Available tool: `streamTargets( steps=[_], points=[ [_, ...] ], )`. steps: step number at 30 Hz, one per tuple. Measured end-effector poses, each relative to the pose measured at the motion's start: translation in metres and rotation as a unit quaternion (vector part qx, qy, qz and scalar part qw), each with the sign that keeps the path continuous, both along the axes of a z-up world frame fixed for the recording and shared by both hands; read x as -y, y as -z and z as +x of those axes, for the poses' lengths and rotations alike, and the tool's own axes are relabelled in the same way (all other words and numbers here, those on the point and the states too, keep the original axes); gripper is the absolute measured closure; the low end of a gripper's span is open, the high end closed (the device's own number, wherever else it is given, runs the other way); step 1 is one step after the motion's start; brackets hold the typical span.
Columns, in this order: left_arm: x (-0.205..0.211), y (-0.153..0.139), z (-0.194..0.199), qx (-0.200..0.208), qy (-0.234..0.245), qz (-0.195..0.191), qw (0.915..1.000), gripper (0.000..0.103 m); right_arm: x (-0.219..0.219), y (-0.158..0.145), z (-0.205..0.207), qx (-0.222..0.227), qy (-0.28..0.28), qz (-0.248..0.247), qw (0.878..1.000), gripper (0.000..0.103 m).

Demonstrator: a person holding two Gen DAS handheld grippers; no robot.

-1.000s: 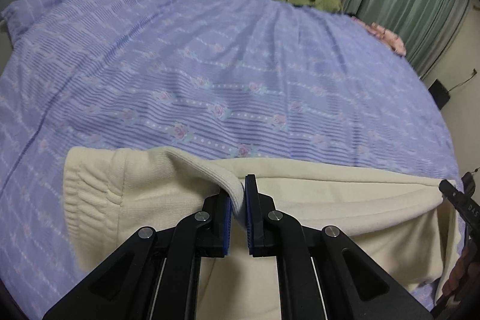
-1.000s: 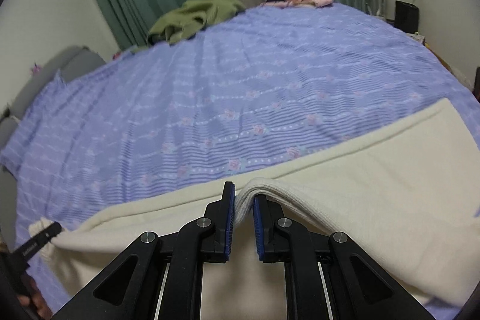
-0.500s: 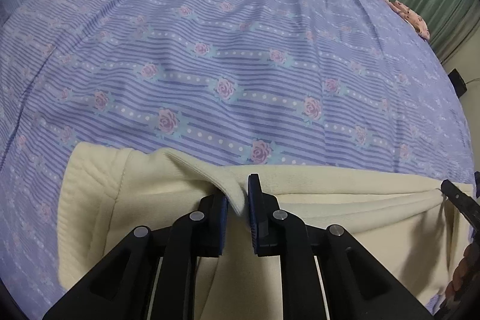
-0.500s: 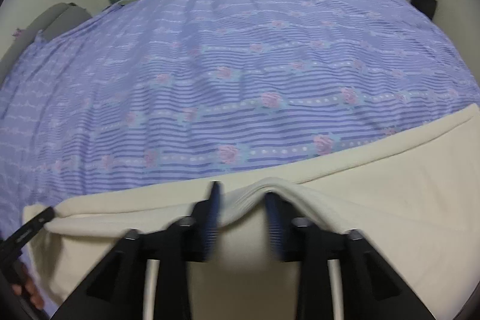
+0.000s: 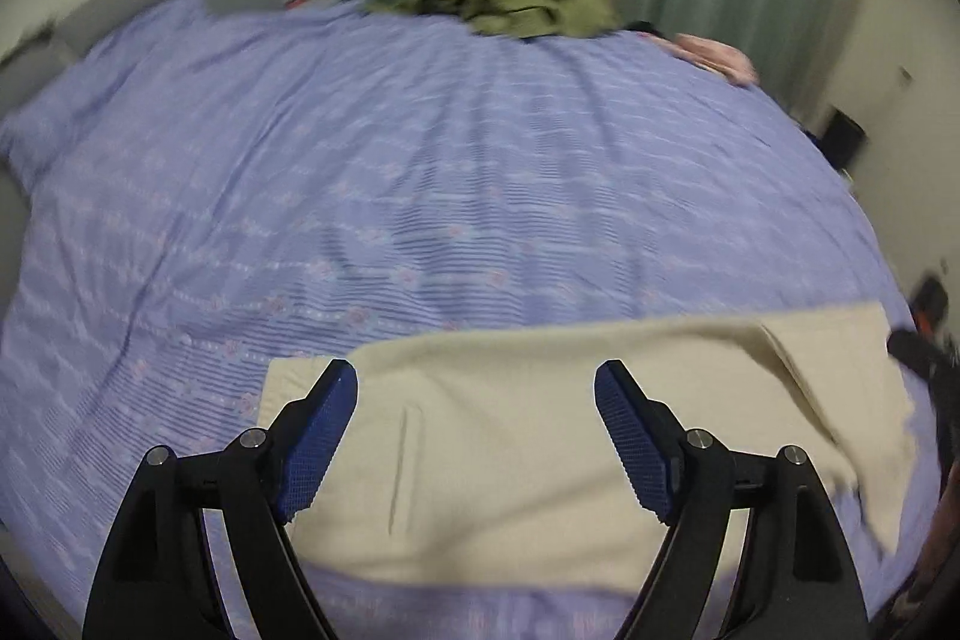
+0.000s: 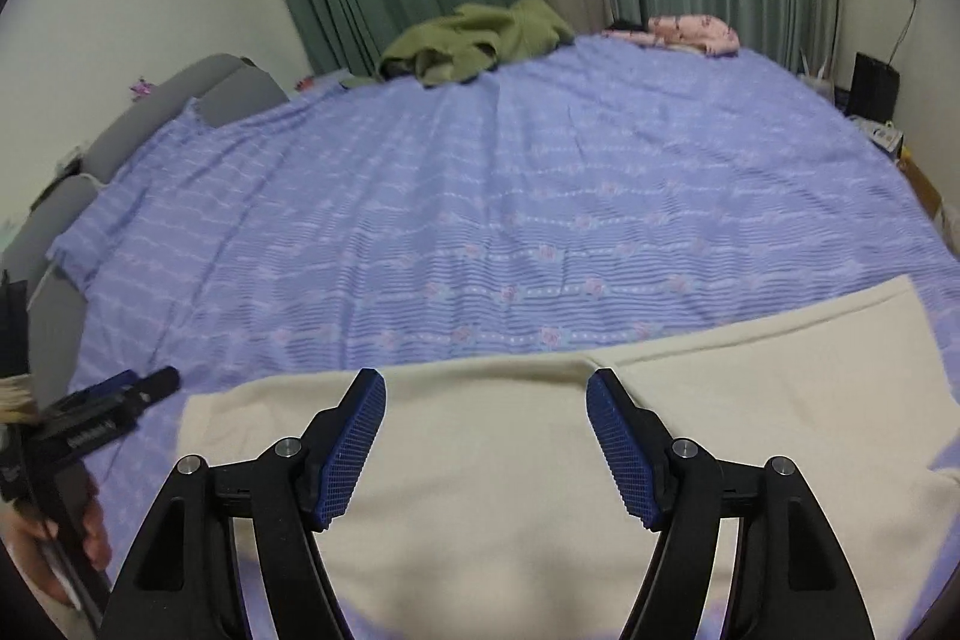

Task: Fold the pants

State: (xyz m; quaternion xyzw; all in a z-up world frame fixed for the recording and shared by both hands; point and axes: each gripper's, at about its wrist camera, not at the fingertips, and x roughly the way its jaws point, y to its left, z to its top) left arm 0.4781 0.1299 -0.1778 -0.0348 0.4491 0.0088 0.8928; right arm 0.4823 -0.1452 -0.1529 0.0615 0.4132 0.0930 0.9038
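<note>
My two wrist cameras look down along my fingers, close above the pants (image 5: 540,436) on the bed (image 6: 480,196), sharing both.

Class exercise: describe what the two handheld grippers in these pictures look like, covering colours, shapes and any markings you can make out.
Both the left gripper and the right gripper have black angular linkage arms with silver round pivot bolts. Each finger ends in a blue, finely gridded pad. White lettering, too blurred to read, marks the left gripper's side in the right wrist view.
</note>
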Motion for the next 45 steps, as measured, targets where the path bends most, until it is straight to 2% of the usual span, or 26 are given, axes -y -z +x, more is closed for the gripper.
streamTargets(
  steps=[4,11,13,15,20,23,25,29,32,39,45],
  points=[
    [0.039,-0.036,-0.042,0.016,0.059,0.004,0.9981,0.021,0.019,-0.040,-0.056,0.005,0.002,-0.007,1.000,0.032],
    [0.111,-0.087,-0.116,0.031,0.117,0.009,0.9926,0.016,0.064,-0.095,-0.141,0.017,0.016,-0.035,0.999,0.032],
    [0.132,-0.095,-0.135,0.031,0.133,-0.003,0.9907,0.016,0.081,-0.104,-0.160,0.017,0.018,-0.041,0.999,0.032],
    [0.159,-0.101,-0.152,0.039,0.144,0.004,0.9888,0.016,0.103,-0.110,-0.180,0.017,0.022,-0.052,0.998,0.032],
    [0.222,-0.099,-0.173,0.055,0.130,0.018,0.9898,0.016,0.161,-0.103,-0.207,0.007,0.025,-0.062,0.998,0.032],
    [0.263,-0.094,-0.183,0.054,0.103,0.021,0.9930,0.016,0.201,-0.089,-0.213,-0.002,0.005,-0.063,0.998,0.032],
    [0.289,-0.087,-0.191,0.053,0.088,0.010,0.9946,0.015,0.230,-0.077,-0.212,-0.016,-0.011,-0.057,0.998,0.032],
    [0.337,-0.058,-0.199,0.034,0.044,0.025,0.9981,0.015,0.270,-0.047,-0.208,-0.034,-0.042,-0.064,0.997,0.032],
    [0.365,-0.033,-0.204,0.014,0.036,0.027,0.9989,0.015,0.294,-0.019,-0.206,-0.055,-0.069,-0.075,0.993,0.032],
    [0.408,0.032,-0.205,-0.047,0.050,0.048,0.9965,0.015,0.314,0.061,-0.199,-0.112,-0.111,-0.105,0.982,0.033],
    [0.414,0.073,-0.199,-0.091,0.045,0.051,0.9936,0.016,0.310,0.142,-0.180,-0.165,-0.122,-0.150,0.967,0.035]
  ],
)
